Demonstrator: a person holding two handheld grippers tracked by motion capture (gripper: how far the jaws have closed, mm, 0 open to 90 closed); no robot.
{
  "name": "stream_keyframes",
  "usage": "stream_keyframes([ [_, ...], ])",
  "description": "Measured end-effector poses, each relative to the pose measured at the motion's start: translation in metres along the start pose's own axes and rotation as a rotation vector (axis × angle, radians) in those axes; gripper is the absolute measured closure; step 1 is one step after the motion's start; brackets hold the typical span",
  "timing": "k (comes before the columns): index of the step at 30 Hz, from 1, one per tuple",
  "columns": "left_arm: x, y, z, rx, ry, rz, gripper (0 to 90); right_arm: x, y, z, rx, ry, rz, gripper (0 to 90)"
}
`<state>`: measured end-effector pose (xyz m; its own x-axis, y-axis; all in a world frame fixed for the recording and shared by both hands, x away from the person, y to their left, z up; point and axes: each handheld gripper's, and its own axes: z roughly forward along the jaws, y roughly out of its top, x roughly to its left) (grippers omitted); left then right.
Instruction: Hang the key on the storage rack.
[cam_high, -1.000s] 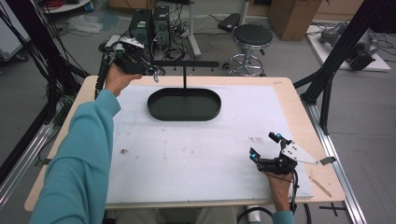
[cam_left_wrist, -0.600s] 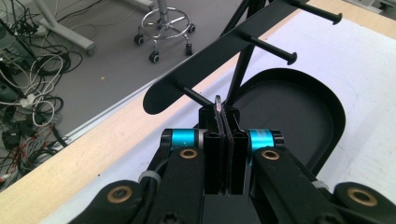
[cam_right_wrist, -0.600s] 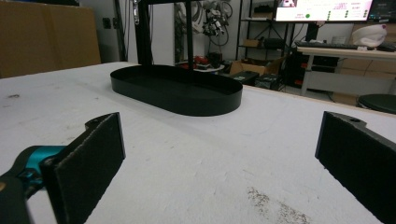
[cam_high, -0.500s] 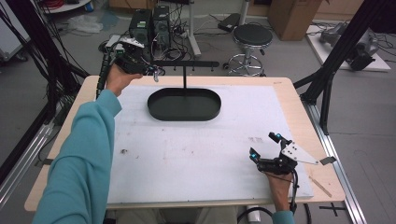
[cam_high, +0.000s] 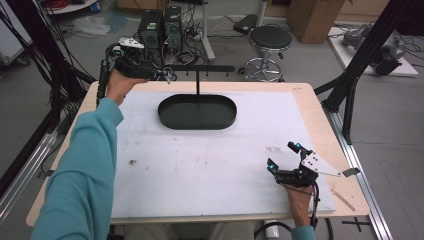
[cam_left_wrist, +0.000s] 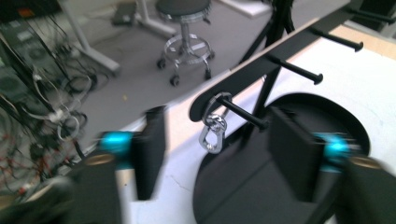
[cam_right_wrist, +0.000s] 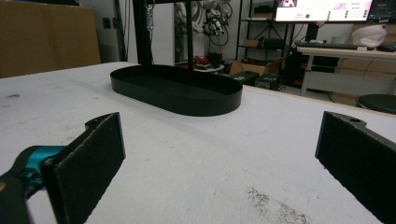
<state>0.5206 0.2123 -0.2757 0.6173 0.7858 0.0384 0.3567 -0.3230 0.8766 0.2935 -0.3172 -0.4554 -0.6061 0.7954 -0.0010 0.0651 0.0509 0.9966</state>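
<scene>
The desk (cam_high: 320, 115) carries a white mat, with bare wood exposed along its far, left and right edges. A black oval tray (cam_high: 197, 111) sits on the mat toward the far edge, slightly left of centre. A thin upright post rises from it and bears a black horizontal bar (cam_high: 200, 68) fitted with pegs.

The left gripper (cam_high: 164, 74) is held at the far left corner of the desk, near the left end of the bar. In the left gripper view its fingers (cam_left_wrist: 150, 156) stand released, with a wide gap between them. A small silver carabiner (cam_left_wrist: 212, 133) hangs from the end peg of the bar, seen through that gap and clear of both fingers.

The right gripper (cam_high: 284, 156) rests low over the mat near the near right corner, well apart from the tray. Its fingers (cam_right_wrist: 91, 163) are spread wide and hold nothing.

The mat between the tray and the right gripper is open, marked by faint stains. Beyond the far edge, on the floor, stand a round stool (cam_high: 270, 40) and computer cases with loose cables. Black frame struts stand beside the desk on both sides.
</scene>
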Motion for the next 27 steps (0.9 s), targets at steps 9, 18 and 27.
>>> stream_keyframes([
  [9, -0.011, -0.015, -0.043, -0.199, -0.085, 0.103, 1.7, -0.001, 0.000, 0.000, -0.002, -0.001, -0.003, 0.7],
  [18, -0.033, -0.049, -0.080, -0.267, -0.103, 0.137, 1.7, 0.000, 0.000, 0.000, 0.000, -0.003, 0.000, 0.7],
  [27, -0.060, -0.108, -0.115, -0.324, -0.151, 0.136, 1.7, 0.000, 0.000, 0.000, 0.003, -0.003, 0.001, 0.8],
])
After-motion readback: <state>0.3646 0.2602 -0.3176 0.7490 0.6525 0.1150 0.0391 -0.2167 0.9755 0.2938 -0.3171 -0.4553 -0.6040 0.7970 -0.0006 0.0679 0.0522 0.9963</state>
